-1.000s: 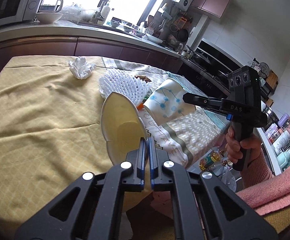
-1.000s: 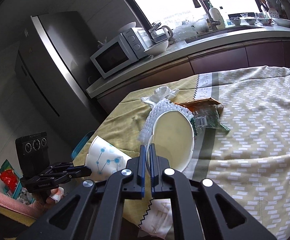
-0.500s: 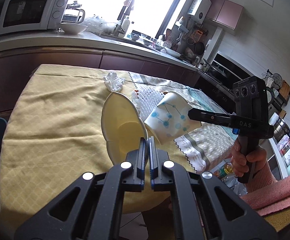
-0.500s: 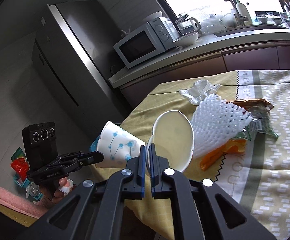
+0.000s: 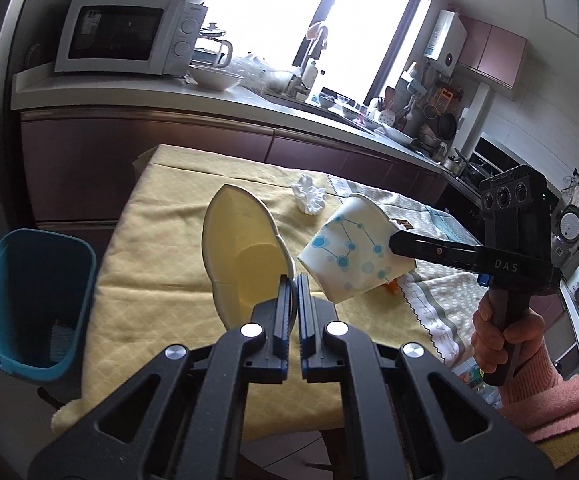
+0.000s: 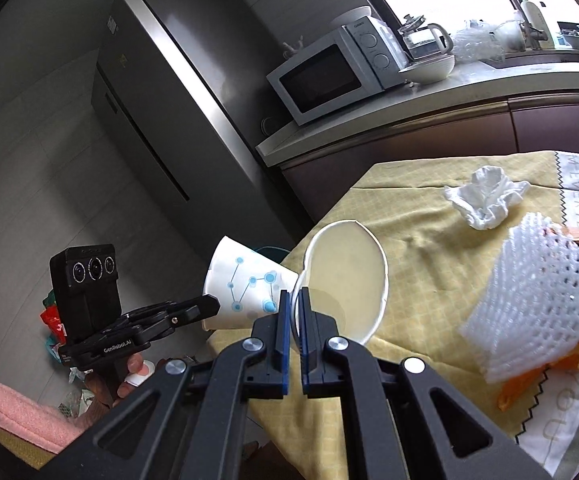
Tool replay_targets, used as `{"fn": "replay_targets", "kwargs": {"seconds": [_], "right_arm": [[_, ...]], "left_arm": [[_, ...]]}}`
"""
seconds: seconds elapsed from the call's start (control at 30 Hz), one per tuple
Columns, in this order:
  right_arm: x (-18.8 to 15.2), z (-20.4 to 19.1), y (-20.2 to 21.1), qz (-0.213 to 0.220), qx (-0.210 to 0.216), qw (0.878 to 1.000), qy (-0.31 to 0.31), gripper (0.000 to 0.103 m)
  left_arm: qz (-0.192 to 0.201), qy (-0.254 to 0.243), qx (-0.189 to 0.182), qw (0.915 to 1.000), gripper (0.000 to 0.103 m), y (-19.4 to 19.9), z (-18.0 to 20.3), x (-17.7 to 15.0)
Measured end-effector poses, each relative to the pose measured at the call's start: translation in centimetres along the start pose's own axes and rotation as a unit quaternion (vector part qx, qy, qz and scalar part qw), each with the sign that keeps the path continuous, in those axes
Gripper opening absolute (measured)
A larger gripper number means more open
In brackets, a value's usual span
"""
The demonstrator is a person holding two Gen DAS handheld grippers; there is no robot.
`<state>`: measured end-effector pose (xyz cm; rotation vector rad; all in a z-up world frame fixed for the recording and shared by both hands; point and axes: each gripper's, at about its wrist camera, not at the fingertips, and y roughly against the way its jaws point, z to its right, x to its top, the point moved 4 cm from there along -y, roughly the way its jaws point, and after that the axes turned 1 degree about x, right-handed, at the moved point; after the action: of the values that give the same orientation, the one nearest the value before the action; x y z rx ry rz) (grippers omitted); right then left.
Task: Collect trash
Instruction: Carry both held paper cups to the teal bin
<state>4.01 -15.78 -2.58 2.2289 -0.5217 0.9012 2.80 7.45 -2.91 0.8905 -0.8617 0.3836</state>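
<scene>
Left wrist: left gripper (image 5: 294, 280) clamped tight on the thin rim of a conical paper cup (image 5: 241, 248) (pale inside). Right gripper (image 5: 393, 245) likewise pinches a dot-printed cup (image 5: 349, 252) above the cloth-covered bench (image 5: 149, 280). Blue plastic bin (image 5: 21, 300) newly visible, left.

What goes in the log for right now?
phase: trash held | left tongs: shut on paper plate | right tongs: shut on paper cup | blue bin: nearby

Tablecloth (image 5: 161, 280): woven yellow cloth, matt, lightly quilted. Paper cup (image 5: 353, 252): printed, smooth, faint sheen. Bowl (image 5: 237, 236): thin, pale, matt; paper or plastic not determined. Foam net (image 6: 529, 292): white, soft open mesh. Tissue (image 6: 485, 200): crumpled paper. Bin (image 5: 29, 280): smooth blue plastic. Fridge (image 6: 161, 100): brushed metal, satin.
</scene>
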Motion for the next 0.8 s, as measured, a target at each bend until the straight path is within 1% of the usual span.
{"fn": "replay_targets", "kwargs": {"seconds": [0.2,0.47,0.63,0.8], "right_arm": [[1.4,-1.9,-4.0,-0.022,0.025,0.999,0.021,0.003],[3.0,-5.0,-9.1,-0.044,0.057,0.996,0.047,0.003],[3.6,-6.7,-12.7,-0.062,0.069,0.994,0.06,0.003],[4.0,-7.8,-15.7,-0.081,0.077,0.991,0.07,0.003]], "left_arm": [[0.021,0.02,0.043,0.9986,0.004,2.3,-3.5,0.8],[0.045,0.044,0.095,0.9934,0.004,4.5,-8.2,1.8],[0.054,0.061,0.124,0.9889,0.004,5.6,-11.2,1.9],[0.053,0.082,0.149,0.984,0.004,6.0,-13.8,1.7]]}}
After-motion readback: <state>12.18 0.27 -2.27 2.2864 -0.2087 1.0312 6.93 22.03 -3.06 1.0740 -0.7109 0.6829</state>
